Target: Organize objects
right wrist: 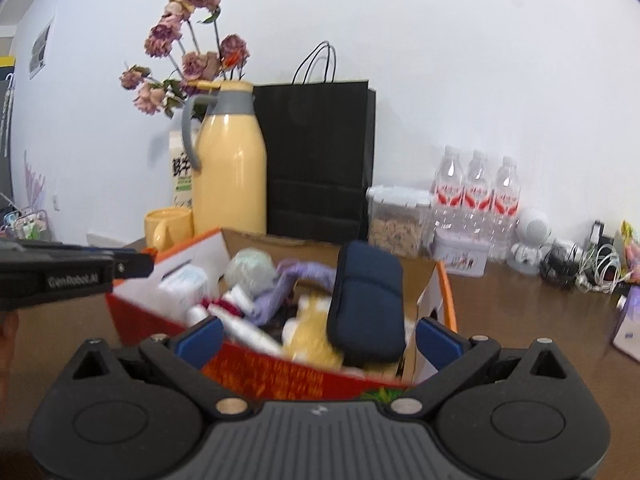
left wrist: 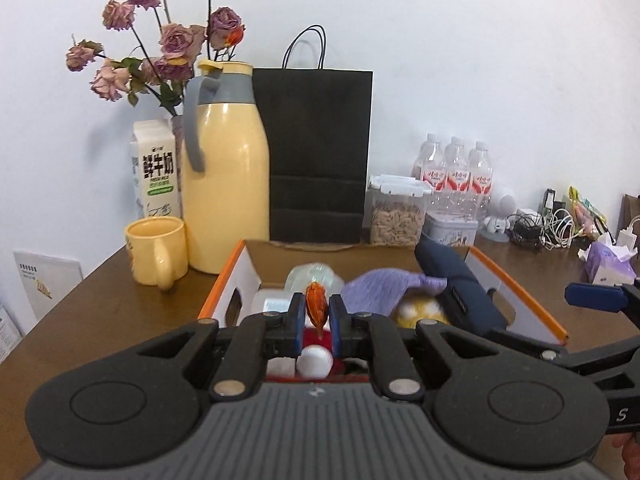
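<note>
Pinching a small orange thing (left wrist: 316, 307), the left tongs (left wrist: 316, 318) have their blue pads tight on both of its sides. It looks like a shiny orange wrapper or a small toy; it is too small to tell which. It sits between the pads, up above the open cardboard box (left wrist: 224, 288) on the brown table (left wrist: 100, 304).

It seems very light and thin, and maybe crinkly. A hard squeeze could crush it, and a loose one could let it slip out. Holding it by the middle, like now, looks like the safest way.

The right tongs (right wrist: 318, 340) are wide apart with nothing between the pads. They hang over the near side of the same box.

Inside the box are a dark blue pouch (right wrist: 366, 304), a purple knit cloth (left wrist: 380, 290), something soft and yellow (right wrist: 310, 338), a white ball (left wrist: 316, 362) and a pale round lump (right wrist: 252, 268).

Behind the box stand a yellow jug (left wrist: 226, 168), a yellow cup (left wrist: 156, 254), a milk carton (left wrist: 154, 168), dried roses (left wrist: 176, 40), a black paper bag (left wrist: 318, 152), a jar of seeds (left wrist: 396, 212) and water bottles (left wrist: 454, 172).
</note>
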Demonstrator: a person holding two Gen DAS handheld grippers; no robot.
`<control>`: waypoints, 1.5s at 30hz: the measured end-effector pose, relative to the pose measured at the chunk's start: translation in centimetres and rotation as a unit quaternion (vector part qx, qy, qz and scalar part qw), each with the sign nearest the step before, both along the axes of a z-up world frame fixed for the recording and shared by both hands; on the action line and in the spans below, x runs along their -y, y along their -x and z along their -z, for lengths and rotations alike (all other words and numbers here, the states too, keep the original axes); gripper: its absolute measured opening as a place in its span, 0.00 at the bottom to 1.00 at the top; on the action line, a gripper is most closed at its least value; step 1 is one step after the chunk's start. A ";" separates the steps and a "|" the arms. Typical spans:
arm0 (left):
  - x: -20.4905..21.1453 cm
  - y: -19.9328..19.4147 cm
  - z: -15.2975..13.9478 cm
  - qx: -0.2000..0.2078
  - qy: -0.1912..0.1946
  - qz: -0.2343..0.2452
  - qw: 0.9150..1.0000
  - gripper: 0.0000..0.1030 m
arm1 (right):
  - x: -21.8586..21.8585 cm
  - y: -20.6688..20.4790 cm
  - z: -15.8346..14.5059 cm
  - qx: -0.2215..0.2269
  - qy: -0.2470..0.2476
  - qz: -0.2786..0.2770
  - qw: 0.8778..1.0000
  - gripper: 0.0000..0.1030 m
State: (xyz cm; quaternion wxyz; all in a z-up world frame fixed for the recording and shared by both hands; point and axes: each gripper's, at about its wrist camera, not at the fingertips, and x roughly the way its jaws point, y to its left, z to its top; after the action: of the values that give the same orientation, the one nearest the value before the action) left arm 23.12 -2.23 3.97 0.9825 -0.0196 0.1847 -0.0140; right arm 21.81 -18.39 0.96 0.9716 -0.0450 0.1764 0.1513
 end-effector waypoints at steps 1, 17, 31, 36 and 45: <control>0.1 -0.5 -0.1 -0.001 0.003 0.001 1.000 0.13 | -0.1 -0.4 -0.4 0.003 -0.002 0.002 1.000 1.00; 0.1 -6.0 2.2 -0.020 -0.007 -0.005 1.000 0.29 | 0.3 -6.0 1.6 -0.032 -0.026 0.025 0.999 1.00; -0.8 -4.1 1.0 0.028 -0.015 -0.045 0.998 1.00 | 0.1 -4.6 1.5 -0.016 -0.021 0.021 0.999 1.00; -0.9 -3.3 0.5 0.036 -0.016 -0.043 0.998 1.00 | 0.2 -4.0 1.1 -0.008 -0.021 0.020 1.000 1.00; -1.4 0.7 -1.4 0.053 -0.018 -0.034 0.998 1.00 | 0.2 -1.0 -1.4 0.014 -0.026 0.012 0.999 1.00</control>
State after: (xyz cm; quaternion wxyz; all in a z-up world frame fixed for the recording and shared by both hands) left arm 22.40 -0.88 5.36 0.9910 -0.0073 0.1317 0.0221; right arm 22.79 -18.55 2.35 0.9766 -0.0194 0.1591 0.1434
